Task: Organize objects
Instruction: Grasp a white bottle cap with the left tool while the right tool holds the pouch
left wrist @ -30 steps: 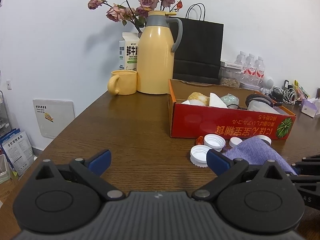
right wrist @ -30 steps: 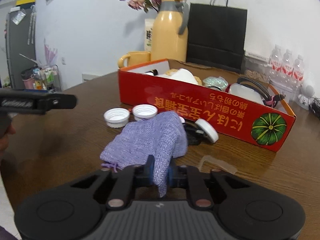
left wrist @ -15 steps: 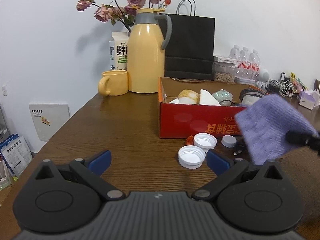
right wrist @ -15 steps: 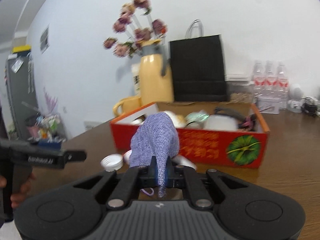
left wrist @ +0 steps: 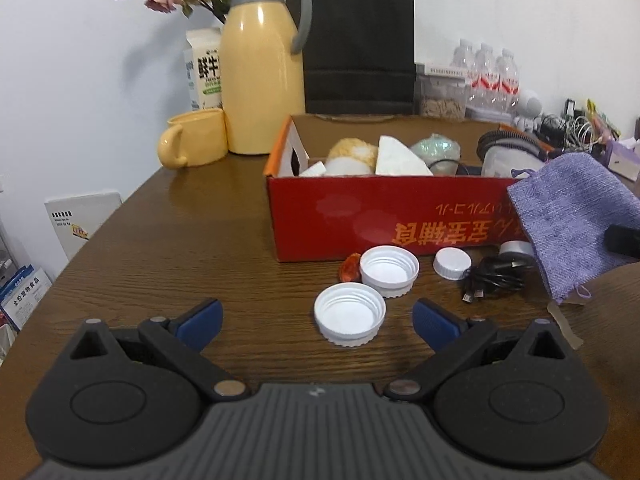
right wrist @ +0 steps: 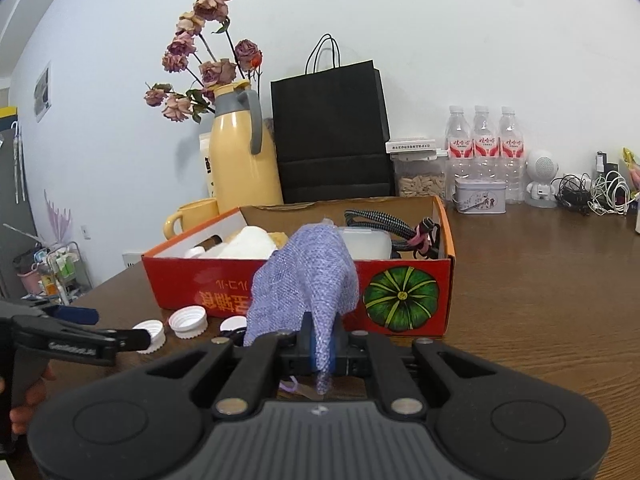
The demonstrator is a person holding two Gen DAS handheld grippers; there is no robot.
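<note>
From the left gripper's view, bare desk (left wrist: 168, 248) lies open from 9 to 12 o'clock, as far as the yellow mug (left wrist: 194, 138) and jug (left wrist: 262, 80). At 12 to 1 o'clock two white caps (left wrist: 350, 314), a small lid (left wrist: 451, 263) and a black cable (left wrist: 494, 278) crowd the way to the red box (left wrist: 380, 216). The box's open top is partly filled. Right of the box, the desk is free.

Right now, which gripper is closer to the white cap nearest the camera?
Left. The left gripper stands open with the nearest white cap right between its fingertips. The right gripper is off to the side, shut on the purple pouch.
</note>
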